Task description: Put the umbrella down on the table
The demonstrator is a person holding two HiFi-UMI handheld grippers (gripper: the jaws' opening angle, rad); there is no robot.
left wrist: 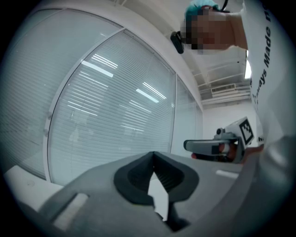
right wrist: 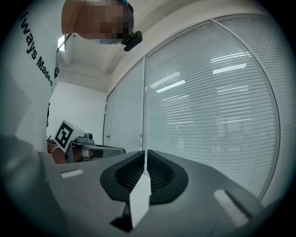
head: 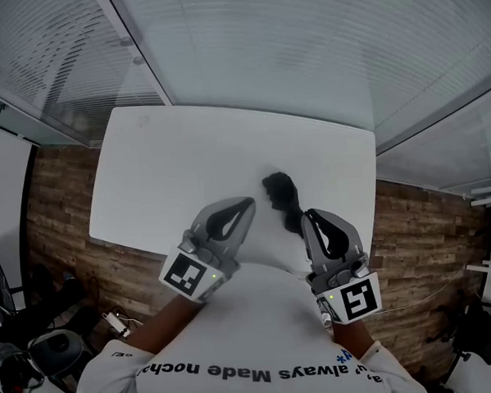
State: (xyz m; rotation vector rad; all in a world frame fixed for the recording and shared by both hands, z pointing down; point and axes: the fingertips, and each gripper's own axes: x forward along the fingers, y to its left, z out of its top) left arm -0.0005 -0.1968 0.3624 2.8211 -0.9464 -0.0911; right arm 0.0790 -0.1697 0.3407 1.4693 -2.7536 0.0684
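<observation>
The folded black umbrella (head: 279,192) lies on the white counter (head: 178,154). The left gripper (head: 247,204) and right gripper (head: 306,217) both have fingers pressed together, empty.

Office-type room, likely meeting space: glass partition walls (head: 304,57), slatted blinds (right wrist: 217,106), white table (head: 187,170), wood-plank floor (head: 66,209).

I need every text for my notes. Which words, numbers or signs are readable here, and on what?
"always Made": on the person's white shirt, upside down in the head view; neighbouring words cut off or unclear.
Square markers: patterns only, no letters.
</observation>
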